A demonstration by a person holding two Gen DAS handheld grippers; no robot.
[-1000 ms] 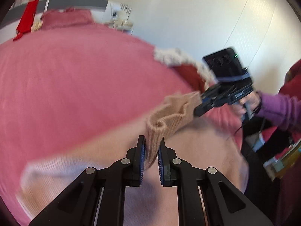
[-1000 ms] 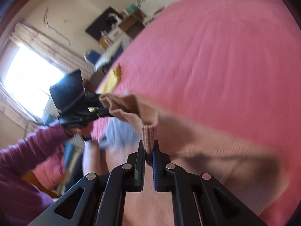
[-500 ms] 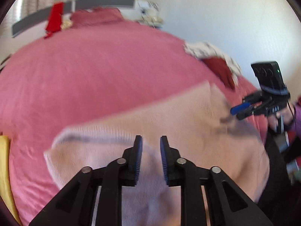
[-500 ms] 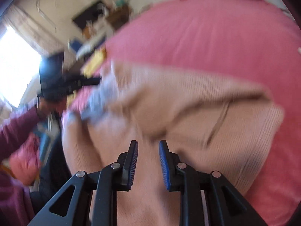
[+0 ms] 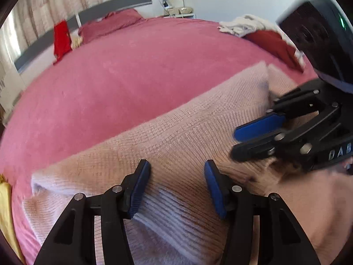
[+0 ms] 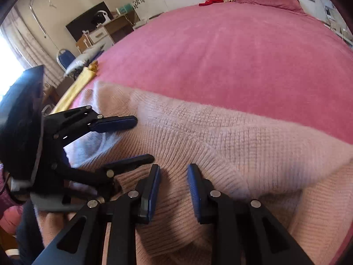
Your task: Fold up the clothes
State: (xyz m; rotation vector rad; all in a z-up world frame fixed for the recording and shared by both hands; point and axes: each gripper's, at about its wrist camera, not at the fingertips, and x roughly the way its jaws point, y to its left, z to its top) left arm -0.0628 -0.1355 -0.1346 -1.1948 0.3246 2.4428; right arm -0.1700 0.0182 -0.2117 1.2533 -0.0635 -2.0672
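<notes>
A bedroom: a wide bed (image 5: 136, 81) under a pink cover, with the knitted pink sweater (image 5: 176, 137) spread flat across its near edge, folded over on itself. The left gripper (image 5: 177, 184) hovers just above the ribbed band, its jaws opening and nothing between them; the right gripper (image 6: 173, 191) likewise has its jaws parted and released, knit lying below them. The risk, as I judge it: the two grippers sit close together and could collide, or a pad could snag the loose knit and drag the fold crooked.
</notes>
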